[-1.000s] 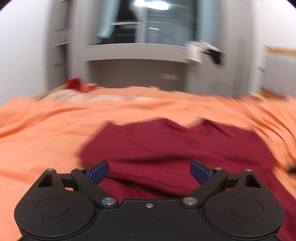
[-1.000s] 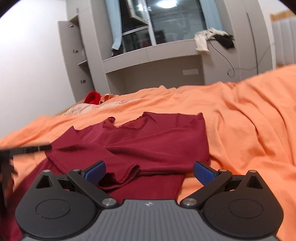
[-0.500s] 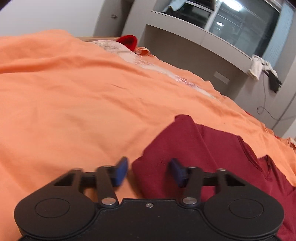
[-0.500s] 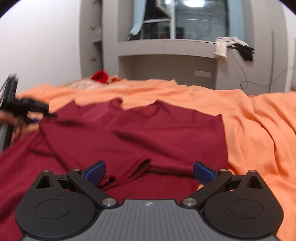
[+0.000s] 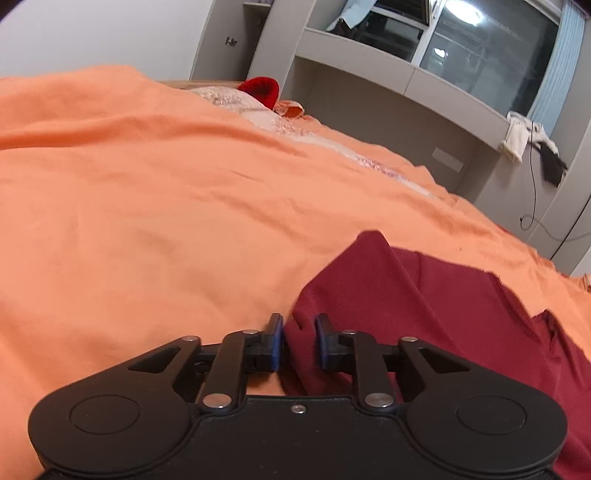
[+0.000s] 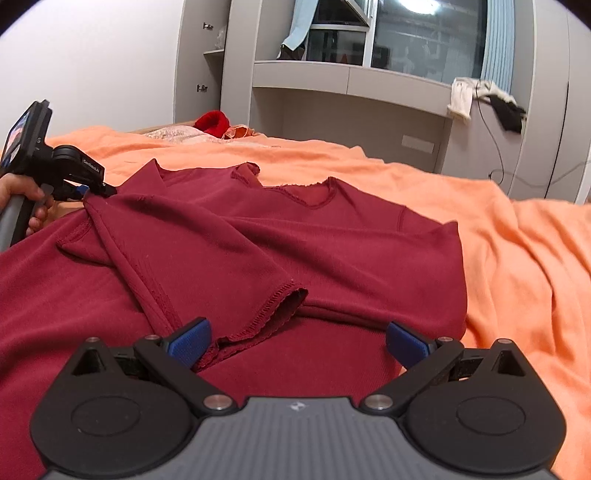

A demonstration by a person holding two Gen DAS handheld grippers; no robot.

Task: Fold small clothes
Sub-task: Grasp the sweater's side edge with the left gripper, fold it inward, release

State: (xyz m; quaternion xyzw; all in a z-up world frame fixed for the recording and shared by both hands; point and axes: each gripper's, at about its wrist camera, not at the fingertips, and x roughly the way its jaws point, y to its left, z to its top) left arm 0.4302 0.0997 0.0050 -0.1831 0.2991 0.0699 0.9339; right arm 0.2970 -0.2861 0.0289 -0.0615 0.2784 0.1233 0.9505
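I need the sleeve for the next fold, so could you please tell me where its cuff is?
In the right wrist view the cuff lies on the dark red shirt, just ahead of the right gripper, nearer its left finger.

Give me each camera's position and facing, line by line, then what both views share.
Left wrist: on the left gripper, facing across the orange bedspread; jaws closing around the dark red shirt edge.
Right wrist: on the right gripper, jaws open above the shirt's sleeve; a hand shows at left.
Shared: shirt, bedspread, red hat, window.
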